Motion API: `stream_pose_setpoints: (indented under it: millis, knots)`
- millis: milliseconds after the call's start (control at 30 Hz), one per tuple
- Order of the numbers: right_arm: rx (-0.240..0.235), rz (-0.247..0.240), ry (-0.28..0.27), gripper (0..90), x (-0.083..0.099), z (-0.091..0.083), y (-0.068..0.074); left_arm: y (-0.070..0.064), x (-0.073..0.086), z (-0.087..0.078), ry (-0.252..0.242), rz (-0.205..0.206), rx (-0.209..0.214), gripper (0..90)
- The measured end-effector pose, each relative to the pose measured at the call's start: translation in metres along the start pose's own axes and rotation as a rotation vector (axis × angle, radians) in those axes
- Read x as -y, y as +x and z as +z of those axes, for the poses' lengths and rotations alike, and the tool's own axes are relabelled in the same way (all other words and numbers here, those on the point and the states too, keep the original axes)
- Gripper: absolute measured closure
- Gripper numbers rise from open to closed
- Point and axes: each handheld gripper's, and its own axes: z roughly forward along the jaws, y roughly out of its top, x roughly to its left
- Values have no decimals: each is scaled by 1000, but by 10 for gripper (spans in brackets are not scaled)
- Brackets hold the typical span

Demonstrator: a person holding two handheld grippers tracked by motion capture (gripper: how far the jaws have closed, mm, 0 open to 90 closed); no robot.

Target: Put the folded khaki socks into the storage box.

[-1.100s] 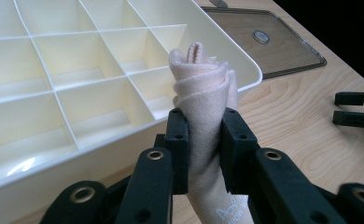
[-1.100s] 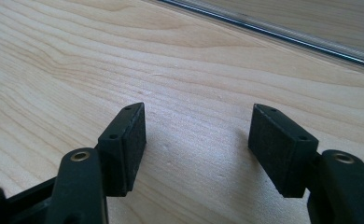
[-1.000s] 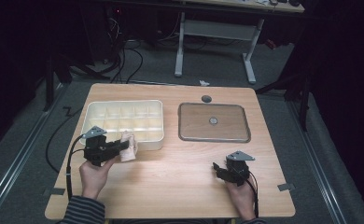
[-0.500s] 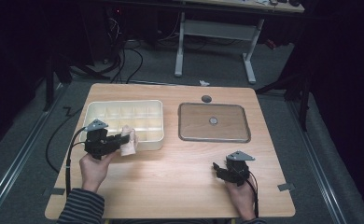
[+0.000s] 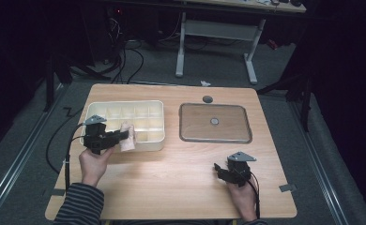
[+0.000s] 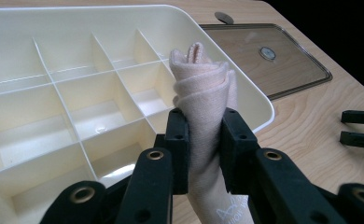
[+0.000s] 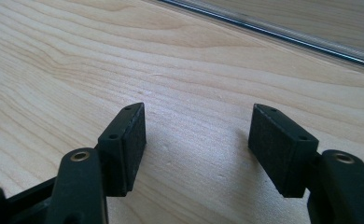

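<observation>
Dark floor and trailing cables surround the pale wooden bench (image 5: 171,183), which carries a cream divided tray (image 5: 146,138) and, well to its side, a clear lid (image 5: 215,136) lying flat. Judging from this, the work is midway: the rolled pink cloth (image 6: 203,88) is already picked up but not yet set down, and every tray compartment that shows is bare. The left tongs (image 5: 120,137) are clamped on the cloth, which stands up between the jaws and hangs over the tray's near corner; the compartments (image 6: 96,116) lie just ahead of and below the jaw tips. That hand holds its tongs roughly level, pointing across the tray's near wall. The right tongs (image 7: 196,140) sit low over bare bench, jaws wide apart with nothing between them, well away from the tray, the lid's edge lying ahead of them. What seems left is lowering the cloth into a compartment and letting go.
</observation>
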Motion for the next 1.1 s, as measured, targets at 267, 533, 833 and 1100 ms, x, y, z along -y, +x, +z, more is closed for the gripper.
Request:
stream_pose_setpoints:
  millis: [267,533,833,1100]
  knots:
    - [-1,0,-1,368,0,0,0,9,-5,2,11,-7,-17,757]
    - [0,0,0,368,0,0,0,19,-12,8,9,-38,-10,757]
    - [0,1,0,368,0,0,0,22,-25,22,39,19,-46,755]
    - [0,1,0,368,0,0,0,27,-23,30,77,28,-66,751]
